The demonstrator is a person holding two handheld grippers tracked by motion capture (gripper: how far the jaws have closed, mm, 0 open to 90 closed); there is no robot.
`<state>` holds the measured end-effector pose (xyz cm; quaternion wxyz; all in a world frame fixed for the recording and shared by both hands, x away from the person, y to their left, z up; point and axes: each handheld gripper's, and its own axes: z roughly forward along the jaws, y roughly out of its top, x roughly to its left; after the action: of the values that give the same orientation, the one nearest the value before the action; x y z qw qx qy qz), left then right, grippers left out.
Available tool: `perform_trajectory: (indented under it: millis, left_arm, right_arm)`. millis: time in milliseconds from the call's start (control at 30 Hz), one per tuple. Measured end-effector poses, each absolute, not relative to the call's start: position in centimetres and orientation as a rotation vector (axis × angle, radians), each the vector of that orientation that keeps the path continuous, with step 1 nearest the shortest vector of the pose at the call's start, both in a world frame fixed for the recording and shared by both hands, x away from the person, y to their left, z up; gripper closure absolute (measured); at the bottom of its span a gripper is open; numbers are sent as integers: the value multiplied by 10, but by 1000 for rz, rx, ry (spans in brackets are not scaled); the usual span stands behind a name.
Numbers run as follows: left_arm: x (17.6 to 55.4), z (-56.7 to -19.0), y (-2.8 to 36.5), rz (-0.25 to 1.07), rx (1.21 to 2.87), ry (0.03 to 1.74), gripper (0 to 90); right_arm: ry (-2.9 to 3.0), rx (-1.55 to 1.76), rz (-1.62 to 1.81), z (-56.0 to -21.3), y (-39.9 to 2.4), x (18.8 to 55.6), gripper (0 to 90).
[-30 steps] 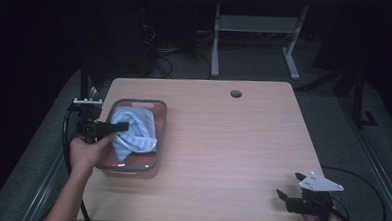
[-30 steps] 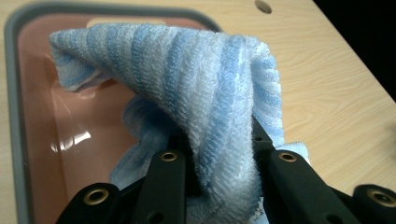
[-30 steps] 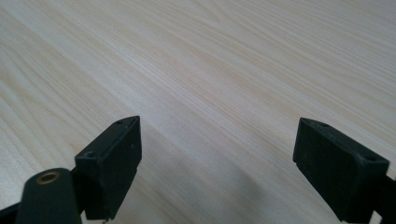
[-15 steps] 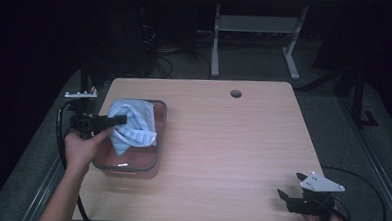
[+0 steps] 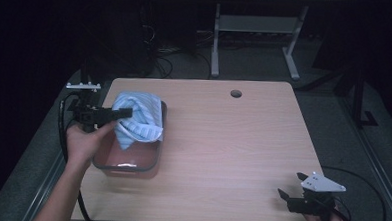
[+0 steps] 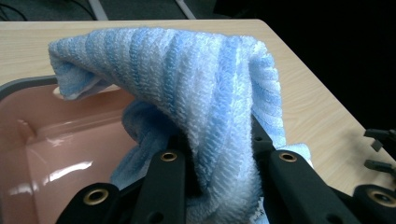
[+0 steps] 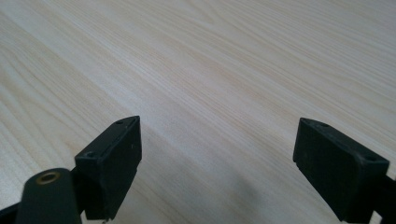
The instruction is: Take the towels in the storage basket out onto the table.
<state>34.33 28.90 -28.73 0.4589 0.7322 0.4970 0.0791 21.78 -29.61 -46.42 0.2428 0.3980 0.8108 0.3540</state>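
Pale wood-grain laminate covers the table (image 5: 222,141), which has a round cable hole (image 5: 236,93) near its far edge and is surrounded by a dark room with grey flooring and a metal stand (image 5: 257,28). A blue striped towel (image 5: 138,119) is clamped in the left gripper (image 5: 118,113) and lifted above the pink tub (image 5: 132,160). The right gripper (image 5: 293,187) is held wide open and empty at the near right corner.

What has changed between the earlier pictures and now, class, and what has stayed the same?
The left gripper, shut on the blue striped towel, has lifted it higher out of the pink tub; part of the cloth still hangs over the tub. The tub has not shifted on the table, and the right gripper stays open at the near right corner.
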Motion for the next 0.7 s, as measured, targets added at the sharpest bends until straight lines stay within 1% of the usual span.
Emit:
perform_trajectory:
  millis: [433,700]
  left_arm:
    - [345,-274,275,166,1814,1176,741]
    - [349,-273,261,145,1839,1151,741]
  right_arm:
    - [2217,1090,968,-464,-294,218,149]
    - [2212,1081,972,-464,-296,219,149]
